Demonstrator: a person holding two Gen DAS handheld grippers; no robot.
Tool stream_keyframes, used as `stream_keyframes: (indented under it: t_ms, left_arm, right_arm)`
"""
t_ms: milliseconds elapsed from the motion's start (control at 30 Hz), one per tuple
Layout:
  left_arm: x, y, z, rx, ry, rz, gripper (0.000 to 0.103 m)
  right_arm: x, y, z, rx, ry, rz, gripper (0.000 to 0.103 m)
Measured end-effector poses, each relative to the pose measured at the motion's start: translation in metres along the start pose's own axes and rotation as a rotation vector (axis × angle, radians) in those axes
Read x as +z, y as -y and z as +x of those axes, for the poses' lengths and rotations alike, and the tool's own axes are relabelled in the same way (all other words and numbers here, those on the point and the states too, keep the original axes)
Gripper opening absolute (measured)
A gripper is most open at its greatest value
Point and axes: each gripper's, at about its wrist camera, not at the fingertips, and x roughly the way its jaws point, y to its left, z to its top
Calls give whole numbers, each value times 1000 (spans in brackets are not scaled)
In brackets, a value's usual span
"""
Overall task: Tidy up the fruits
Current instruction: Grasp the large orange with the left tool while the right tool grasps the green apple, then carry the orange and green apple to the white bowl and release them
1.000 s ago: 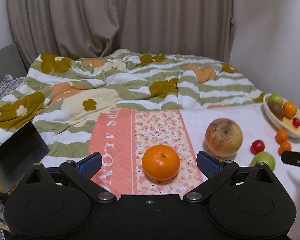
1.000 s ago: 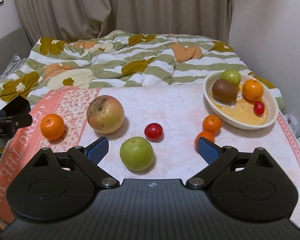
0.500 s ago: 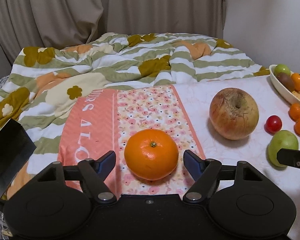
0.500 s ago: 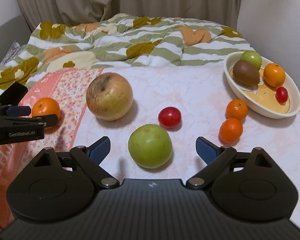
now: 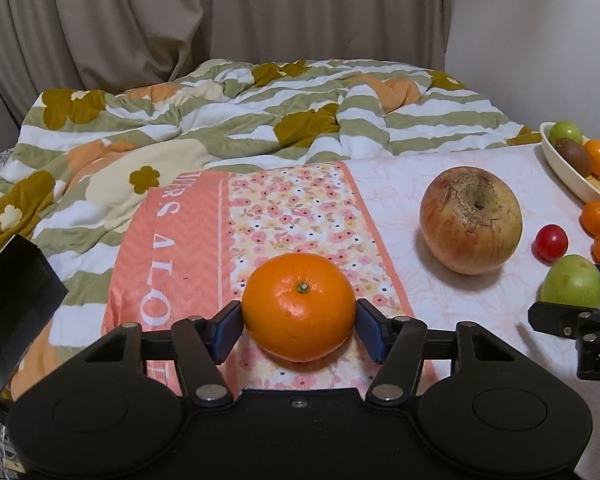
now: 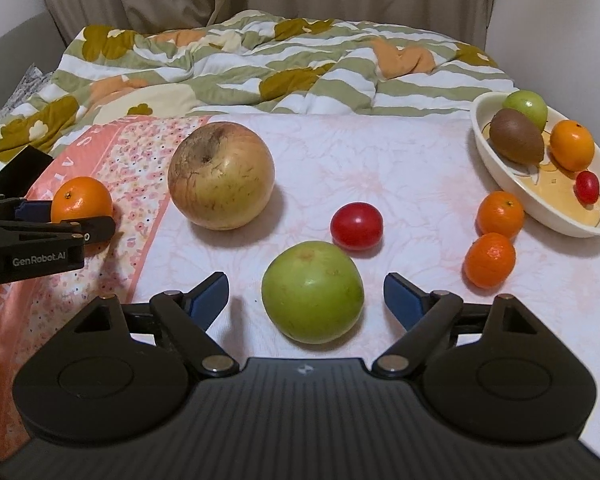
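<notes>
My left gripper (image 5: pixel 298 326) is shut on an orange (image 5: pixel 299 306) that rests on the floral cloth; the orange also shows in the right wrist view (image 6: pixel 81 204), with the left gripper (image 6: pixel 60 224) around it. My right gripper (image 6: pixel 306 300) is open with a green apple (image 6: pixel 312 291) between its fingers, untouched. A large yellow-red apple (image 6: pixel 221 175), a red tomato (image 6: pixel 356 225) and two small oranges (image 6: pixel 500 214) (image 6: pixel 490 260) lie on the cloth. A cream bowl (image 6: pixel 500 164) at the right holds a kiwi, a green apple, an orange and a small tomato.
The table is covered by a pale pink cloth (image 6: pixel 380 168) with an orange floral band (image 5: pixel 292 216) at the left. A striped flowered quilt (image 5: pixel 240 112) lies behind it. Curtains hang at the back. A dark flat object (image 5: pixel 16 296) sits at the left edge.
My left gripper moved forward and closed on the orange. My right gripper moved forward so the green apple now sits between its open fingers.
</notes>
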Motion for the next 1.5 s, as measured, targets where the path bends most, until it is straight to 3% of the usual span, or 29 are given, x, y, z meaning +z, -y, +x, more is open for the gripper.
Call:
stream_keyframes:
  t_ms: [400,633,1000,1300,1500]
  left_arm:
    - [-9,-3,-13,7,-1,-23,64]
    - [-13,-9,-36,18,28,-61,64]
    - [-16,5,-91,2,85,-91,64]
    - [-6,41,-142,-11,151,-109,64]
    - [4,81,-164,18,191,-118,64]
  right_arm:
    - [-1,-2,5,-26,-12,-41,69]
    - [-2,-4,-7,-21,-4,-48,69]
    - [2,3,-63,-14,54,-31,69]
    - [11,40,-121,2,109,-12,69]
    - [16,83,-151,25,133,-39,69]
